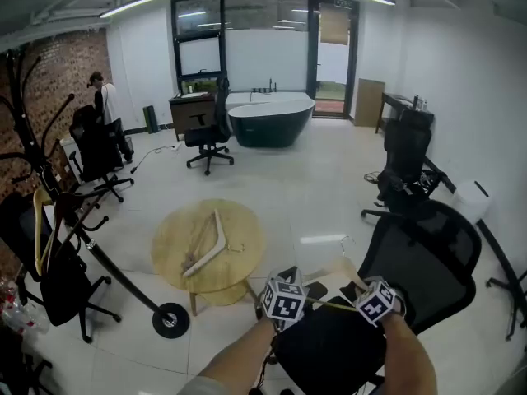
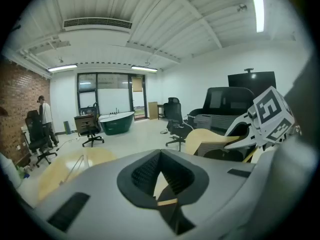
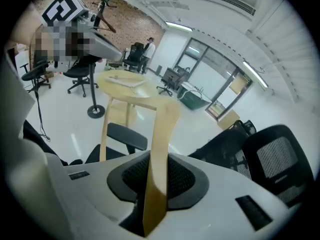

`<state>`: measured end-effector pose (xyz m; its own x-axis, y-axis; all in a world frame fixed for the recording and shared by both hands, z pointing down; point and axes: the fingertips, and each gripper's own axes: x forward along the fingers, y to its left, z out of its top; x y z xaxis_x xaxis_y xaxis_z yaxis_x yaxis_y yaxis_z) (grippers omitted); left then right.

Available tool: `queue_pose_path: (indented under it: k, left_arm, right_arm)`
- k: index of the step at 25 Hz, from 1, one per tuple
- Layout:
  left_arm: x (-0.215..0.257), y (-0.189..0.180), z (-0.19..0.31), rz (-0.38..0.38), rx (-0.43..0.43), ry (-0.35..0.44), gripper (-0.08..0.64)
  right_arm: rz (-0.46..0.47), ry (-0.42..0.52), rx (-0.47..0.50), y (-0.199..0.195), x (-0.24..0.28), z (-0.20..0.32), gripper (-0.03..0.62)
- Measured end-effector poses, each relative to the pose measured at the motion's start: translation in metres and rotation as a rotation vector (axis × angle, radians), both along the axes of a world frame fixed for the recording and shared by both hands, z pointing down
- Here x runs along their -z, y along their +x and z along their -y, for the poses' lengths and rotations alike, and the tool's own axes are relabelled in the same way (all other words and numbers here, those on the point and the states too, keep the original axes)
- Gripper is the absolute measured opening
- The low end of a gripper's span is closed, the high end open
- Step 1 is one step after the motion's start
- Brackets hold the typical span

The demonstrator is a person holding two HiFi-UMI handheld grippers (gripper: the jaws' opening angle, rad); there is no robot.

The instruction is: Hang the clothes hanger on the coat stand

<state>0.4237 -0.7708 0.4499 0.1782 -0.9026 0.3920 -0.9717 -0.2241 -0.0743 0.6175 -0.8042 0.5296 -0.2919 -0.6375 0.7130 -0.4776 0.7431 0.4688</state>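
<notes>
I hold a wooden clothes hanger (image 1: 344, 271) between both grippers low in the head view, its wire hook (image 1: 342, 242) pointing away from me. My left gripper (image 1: 288, 296) is shut on one end; in the left gripper view a wood strip (image 2: 162, 184) sits between the pads and the hanger's arm (image 2: 210, 136) runs right. My right gripper (image 1: 372, 296) is shut on the other arm, which rises from its jaws (image 3: 157, 149). The black coat stand (image 1: 107, 262) stands at the left on a round base (image 1: 170, 320), well apart from the grippers. Another wooden hanger (image 1: 39, 229) hangs on it.
A round wooden table (image 1: 177, 262) in front of me bears a second hanger (image 1: 207, 252). A black mesh office chair (image 1: 428, 253) is right under my hands. More office chairs stand around. A person (image 1: 105, 105) is at the far left, a dark bathtub (image 1: 270, 120) at the back.
</notes>
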Motion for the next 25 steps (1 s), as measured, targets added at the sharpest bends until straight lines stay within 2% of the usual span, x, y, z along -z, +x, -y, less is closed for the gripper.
queue_pose_path:
  k: [3, 8, 13, 18, 21, 23, 25]
  left_arm:
    - [0.02, -0.016, -0.008, 0.013, 0.062, 0.025, 0.015]
    - [0.034, -0.051, -0.03, 0.023, 0.173, 0.045, 0.015]
    - [0.035, -0.105, -0.073, 0.012, 0.32, 0.046, 0.015]
    - [0.061, -0.161, -0.127, -0.015, 0.428, 0.098, 0.015]
    - [0.082, -0.2, -0.178, -0.02, 0.462, 0.142, 0.014]
    - [0.091, -0.24, -0.245, -0.016, 0.484, 0.166, 0.014]
    - [0.097, -0.296, -0.33, -0.005, 0.508, 0.181, 0.014]
  right_arm:
    - [0.049, 0.033, 0.097, -0.032, 0.023, 0.007, 0.061]
    - [0.093, 0.067, 0.179, -0.072, 0.04, 0.012, 0.061]
    - [0.12, 0.067, 0.271, -0.121, 0.05, -0.013, 0.061]
    - [0.127, 0.119, 0.364, -0.178, 0.088, -0.044, 0.061]
    - [0.138, 0.134, 0.401, -0.217, 0.104, -0.083, 0.061]
    - [0.151, 0.136, 0.422, -0.258, 0.108, -0.143, 0.061]
    - [0.137, 0.147, 0.458, -0.317, 0.108, -0.223, 0.061]
